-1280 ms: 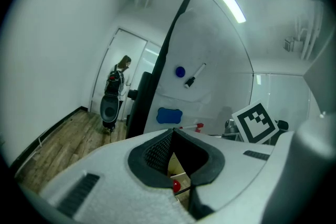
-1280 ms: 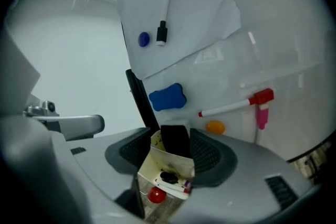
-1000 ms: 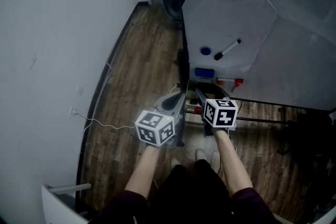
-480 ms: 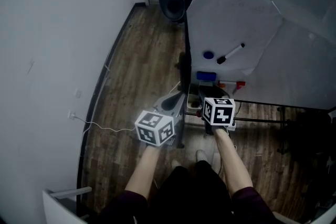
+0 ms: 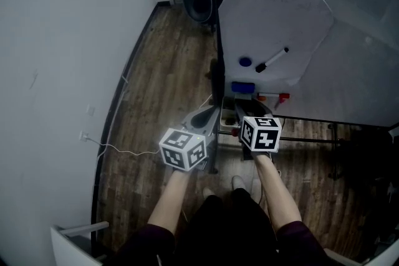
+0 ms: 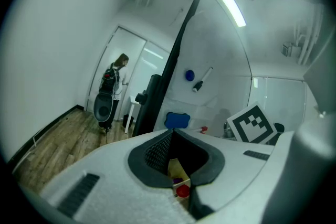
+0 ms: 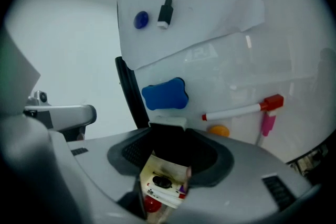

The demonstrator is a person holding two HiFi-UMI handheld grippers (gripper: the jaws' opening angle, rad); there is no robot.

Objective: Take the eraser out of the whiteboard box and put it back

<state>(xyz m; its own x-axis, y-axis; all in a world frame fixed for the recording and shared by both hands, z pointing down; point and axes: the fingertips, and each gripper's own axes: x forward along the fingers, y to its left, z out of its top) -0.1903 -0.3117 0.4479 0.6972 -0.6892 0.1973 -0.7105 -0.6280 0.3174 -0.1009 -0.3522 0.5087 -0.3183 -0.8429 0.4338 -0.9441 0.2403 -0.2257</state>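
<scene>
Right gripper (image 7: 167, 157) — jaws part-way apart, just been closing, pads pressed on nothing; only the cream box (image 7: 160, 181) of pens visible through the gap, below.
Left gripper (image 6: 176, 162), close beside the right: jaws apart, empty, with the same box glimpsed between them.

Likely faults, nearest first:
- Jaws narrowed too soon, leaving a gap too tight for the eraser's width; tips would then shove it along the board or knock it off.
- Lower jaw catching the box rim on the way in and jolting the pens.
- Red marker (image 7: 241, 110), just right of the eraser, nudged loose by a wide approach.

Blue eraser (image 7: 164, 94): stuck flat on the whiteboard (image 7: 210, 18) above the box, not in it. Beyond the right jaw tips and higher than their line — apart from both pads, not yet between them.
</scene>
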